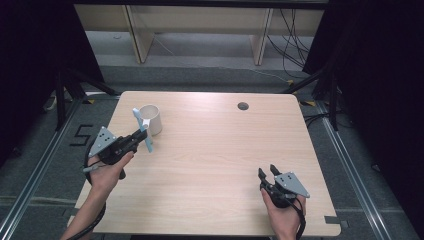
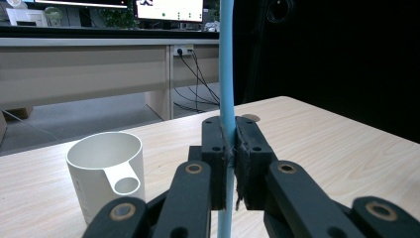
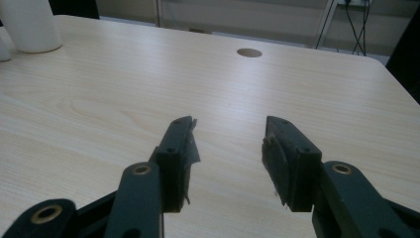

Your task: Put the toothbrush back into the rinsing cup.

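Note:
My left gripper point(image 1: 141, 136) is shut on a thin light-blue stick point(image 1: 143, 131), which stands nearly upright just above the table at the left. In the left gripper view the stick point(image 2: 227, 74) runs straight up between the closed pads of the left gripper point(image 2: 231, 148). A white mug point(image 1: 151, 119) stands right behind it, handle toward the gripper, and shows as the mug point(image 2: 106, 171) at lower left. My right gripper point(image 1: 268, 171) rests near the front right of the table. The right gripper point(image 3: 230, 144) is open, with only bare wood between its jaws.
The light wooden table point(image 1: 215, 145) has a round cable hole point(image 1: 243, 106) at the back right, also seen as the hole point(image 3: 249, 52). The mug point(image 3: 29, 25) sits far left of the right gripper. Beyond the table stand wooden desk legs and cables.

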